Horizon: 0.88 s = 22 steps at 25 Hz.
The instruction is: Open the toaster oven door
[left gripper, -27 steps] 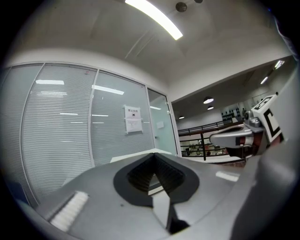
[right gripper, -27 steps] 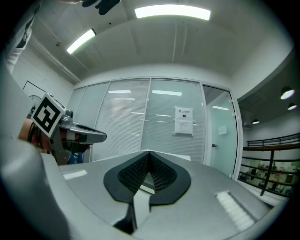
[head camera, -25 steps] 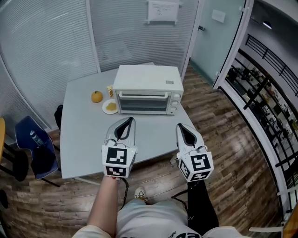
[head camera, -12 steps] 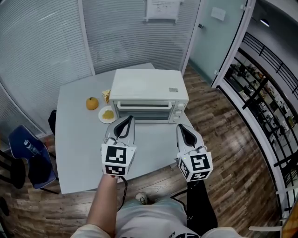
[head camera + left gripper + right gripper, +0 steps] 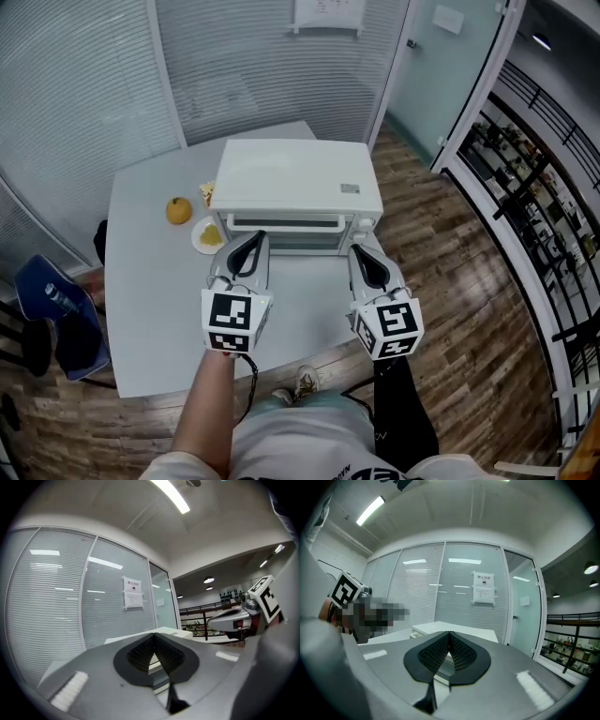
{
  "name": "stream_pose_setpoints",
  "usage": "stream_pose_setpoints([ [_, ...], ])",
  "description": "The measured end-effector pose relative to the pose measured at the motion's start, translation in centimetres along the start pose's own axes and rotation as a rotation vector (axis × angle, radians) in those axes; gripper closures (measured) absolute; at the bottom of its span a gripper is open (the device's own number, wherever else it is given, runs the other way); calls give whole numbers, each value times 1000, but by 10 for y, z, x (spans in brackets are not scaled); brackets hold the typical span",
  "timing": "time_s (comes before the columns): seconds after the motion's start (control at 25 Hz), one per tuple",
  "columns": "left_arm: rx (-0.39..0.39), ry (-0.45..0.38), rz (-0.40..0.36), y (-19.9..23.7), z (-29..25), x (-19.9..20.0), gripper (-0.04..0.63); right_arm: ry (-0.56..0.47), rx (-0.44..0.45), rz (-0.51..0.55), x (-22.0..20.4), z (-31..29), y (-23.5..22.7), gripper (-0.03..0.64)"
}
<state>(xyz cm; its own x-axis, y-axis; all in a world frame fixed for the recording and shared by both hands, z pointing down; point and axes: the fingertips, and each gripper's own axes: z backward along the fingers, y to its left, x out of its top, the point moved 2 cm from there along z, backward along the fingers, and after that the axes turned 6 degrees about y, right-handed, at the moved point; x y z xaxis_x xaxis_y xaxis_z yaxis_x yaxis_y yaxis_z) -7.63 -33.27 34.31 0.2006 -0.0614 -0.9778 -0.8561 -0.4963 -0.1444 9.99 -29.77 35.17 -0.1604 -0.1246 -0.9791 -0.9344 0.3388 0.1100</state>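
The white toaster oven [image 5: 295, 187] stands on the grey table [image 5: 150, 300] with its glass door [image 5: 281, 236] closed and the handle along the door's top edge. My left gripper [image 5: 254, 241] is shut and empty, its tip just in front of the door's left part. My right gripper [image 5: 358, 252] is also shut and empty, near the oven's lower right corner by the knobs. In the left gripper view the shut jaws [image 5: 153, 637] point at the oven [image 5: 174, 631]. In the right gripper view the jaws [image 5: 449, 634] meet in front of the oven [image 5: 464, 630].
An orange [image 5: 178, 210], a small plate with food [image 5: 207, 235] and a small carton [image 5: 205, 191] sit left of the oven. A blue chair [image 5: 54, 314] stands at the table's left. Glass partition walls run behind the table; wooden floor lies to the right.
The person has stepped closer. Both shut grippers now reach the oven's front, where a second ago a strip of table lay between them and it.
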Motion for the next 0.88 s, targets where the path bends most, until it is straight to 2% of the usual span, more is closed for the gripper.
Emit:
stream_pose_setpoints([
  [0.24,15,55,24,5,-34,-14,538,17,12,20,-3,-39,-16,614],
  [0.88,24,176,90,12,-92,-64,538,135,59,2,-49,-101,-34,614],
])
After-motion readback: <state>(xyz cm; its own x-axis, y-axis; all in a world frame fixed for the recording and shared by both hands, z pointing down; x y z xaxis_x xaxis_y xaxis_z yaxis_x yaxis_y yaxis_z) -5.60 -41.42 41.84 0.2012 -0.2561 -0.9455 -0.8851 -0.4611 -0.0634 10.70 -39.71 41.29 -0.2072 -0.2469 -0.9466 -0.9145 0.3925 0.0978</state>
